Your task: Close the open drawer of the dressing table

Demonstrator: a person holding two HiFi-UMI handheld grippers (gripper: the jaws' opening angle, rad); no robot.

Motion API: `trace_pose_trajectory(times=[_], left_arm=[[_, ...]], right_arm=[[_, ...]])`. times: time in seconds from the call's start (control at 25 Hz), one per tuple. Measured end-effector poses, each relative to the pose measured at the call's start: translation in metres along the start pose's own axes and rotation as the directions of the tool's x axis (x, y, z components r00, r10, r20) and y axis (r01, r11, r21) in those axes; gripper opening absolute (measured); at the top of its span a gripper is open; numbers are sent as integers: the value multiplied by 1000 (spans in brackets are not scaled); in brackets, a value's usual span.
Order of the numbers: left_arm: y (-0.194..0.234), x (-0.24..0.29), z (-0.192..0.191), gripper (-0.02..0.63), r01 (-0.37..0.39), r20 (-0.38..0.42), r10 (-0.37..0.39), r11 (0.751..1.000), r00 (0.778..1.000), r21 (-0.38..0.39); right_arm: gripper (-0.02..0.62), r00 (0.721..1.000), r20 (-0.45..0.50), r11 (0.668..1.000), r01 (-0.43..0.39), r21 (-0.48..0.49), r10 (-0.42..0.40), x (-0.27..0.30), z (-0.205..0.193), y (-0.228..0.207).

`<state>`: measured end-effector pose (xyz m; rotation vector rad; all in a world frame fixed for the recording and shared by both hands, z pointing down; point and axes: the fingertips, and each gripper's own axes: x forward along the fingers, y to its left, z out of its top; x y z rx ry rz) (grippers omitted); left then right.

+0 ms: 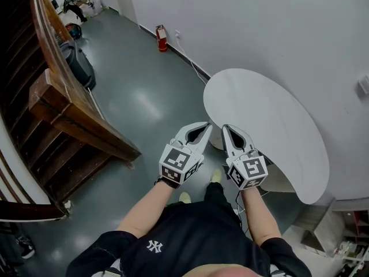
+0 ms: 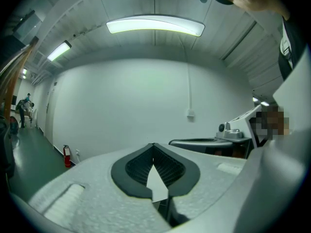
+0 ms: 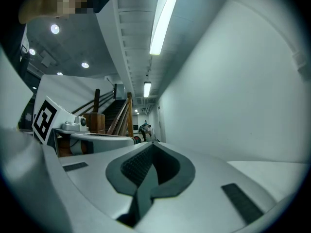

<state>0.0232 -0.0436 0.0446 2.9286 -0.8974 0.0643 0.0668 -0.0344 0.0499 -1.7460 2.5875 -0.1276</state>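
Grey floor (image 1: 144, 97) fills most of the head view, under and ahead of both tools. White wall (image 1: 277, 33) stands ahead and to the R of them. Dark wood staircase (image 1: 63, 114) w/ its handrail runs well off to the L of the L tool.

Dressing-table counter (image 1: 271, 120): white oval top against the wall, just ahead and R of the R tool, which is held above its near L edge, not touching. Top is bare. Drawer itself can't be made out from above; a white rounded part (image 1: 279, 180) shows under the counter's near edge, just R of the R tool, but whether that's the drawer can't be told.

Person's forearms (image 1: 150, 203) reach fwd from a black shirt, one tool per hand, side by side and near each other, both pointing level toward the wall.

L tool (image 1: 206, 127) (image 2: 153, 145): jaws fully together, nothing btwn the pads. R tool (image 1: 225, 128) (image 3: 151, 144): jaws also tip to tip, empty.

Black bag (image 1: 78, 65) sits by the stair foot, far ahead-L of the L tool. Red fire extinguisher (image 1: 162, 38) (image 2: 67, 155) stands at the wall's foot, far ahead of the L tool. Shoes (image 1: 216, 176) show below, btwn the two tools.
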Motion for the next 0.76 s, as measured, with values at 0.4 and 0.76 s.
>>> trace_pose_trajectory(times=[0.4,0.76], left_arm=[[8,-8,4,11,-14,3,14,1000,1000,-8],[13,-10,7,11,-26,3,26,1000,1000,-3]], right_arm=[[14,1000,-8,1000,-12,3,12,6,-1,10],[14,1000,-11,1000,-23,-1,23,12,1,14]])
